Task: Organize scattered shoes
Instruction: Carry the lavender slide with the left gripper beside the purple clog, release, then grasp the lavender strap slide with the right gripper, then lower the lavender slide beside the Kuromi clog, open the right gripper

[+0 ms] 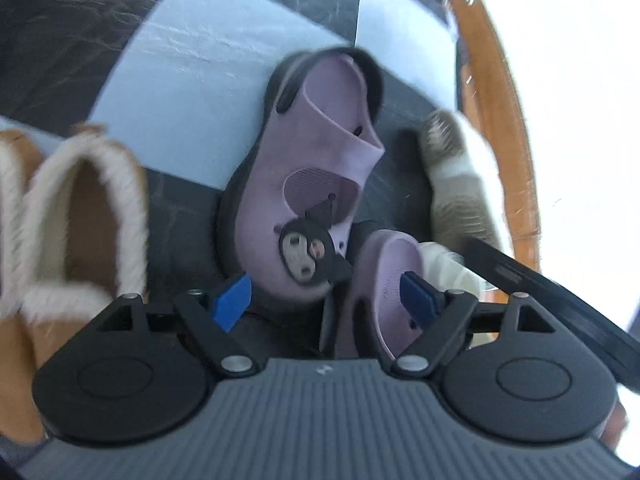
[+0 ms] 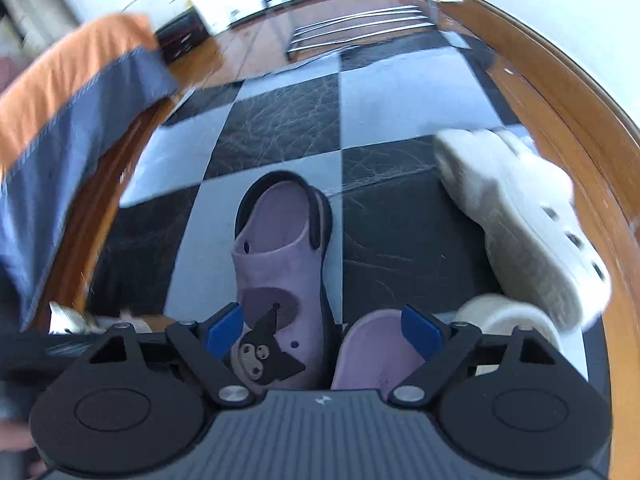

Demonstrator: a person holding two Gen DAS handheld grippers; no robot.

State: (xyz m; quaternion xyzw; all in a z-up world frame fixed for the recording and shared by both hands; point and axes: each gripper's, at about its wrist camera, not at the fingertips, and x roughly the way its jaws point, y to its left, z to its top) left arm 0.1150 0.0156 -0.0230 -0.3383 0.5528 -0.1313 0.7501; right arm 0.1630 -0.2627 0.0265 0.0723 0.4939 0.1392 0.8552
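Nearest the left wrist camera, the left claw (image 1: 326, 300) stands wide open with nothing pressed between its blue pads (image 1: 232, 300); no earlier view shows how it got there. Just beyond it lies the purple clog (image 1: 308, 184) with a dark cartoon charm (image 1: 310, 254), resting on the checkered floor mat (image 1: 192, 80). Beside that clog's toe sits the second purple clog (image 1: 388, 280), partly behind the right pad. Left of the charm clog stand the tan fleece-lined slippers (image 1: 84, 216); right of it lies a pale fuzzy shoe (image 1: 460, 160). In the right wrist view, the right claw (image 2: 324, 332) also gapes open and empty above the charm clog, with a white clog (image 2: 532, 220) tilted on its side well to that clog's right.
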